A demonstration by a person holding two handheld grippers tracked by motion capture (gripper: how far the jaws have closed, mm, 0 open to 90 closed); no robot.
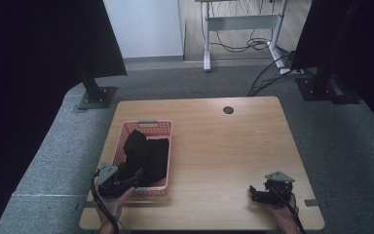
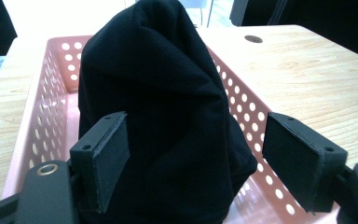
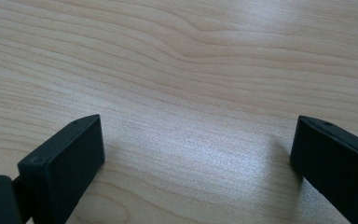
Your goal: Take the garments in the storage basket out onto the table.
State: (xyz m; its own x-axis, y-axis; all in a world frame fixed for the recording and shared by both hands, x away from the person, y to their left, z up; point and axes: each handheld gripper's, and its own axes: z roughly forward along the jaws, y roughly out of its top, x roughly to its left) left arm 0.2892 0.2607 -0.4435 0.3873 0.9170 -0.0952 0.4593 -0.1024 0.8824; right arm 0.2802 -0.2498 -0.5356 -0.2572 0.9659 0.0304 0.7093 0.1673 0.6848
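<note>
Cloth: a black, soft knit fabric bundle (image 2: 163, 116) sits heaped inside the pink perforated plastic basket (image 1: 161, 130), rising above the basket's rim at the end nearest me.

How it will handle: I judge it light, limp and not fragile; it should sag and trail from wherever I pinch it, and a shallow pinch may slip off the folds.

Where to hold: I would take the raised fold at the top of the heap, above the basket rim, so my pads meet cloth and not plastic.

My left gripper (image 2: 200, 158): it hovers at the near end of the basket. My jaws are spread wide on either side of the heap; the left pad (image 2: 112, 154) looks to be just against the cloth, the other stands apart. I am holding nothing.

My right gripper (image 3: 196, 163): well to the right of the basket, low over bare wood, jaws spread wide with nothing between them.

Basket: it lies on the left part of the tabletop, its long side running away from me, with a grey handle (image 1: 147, 122) at the far end.

Surface: a light wood-grain table (image 1: 233, 151), with a round dark cable hole (image 1: 228, 109) far beyond the basket.

Room: grey carpet (image 1: 44, 161) around the table, black curtains to both sides, and a white desk frame with loose cables far beyond the basket.
</note>
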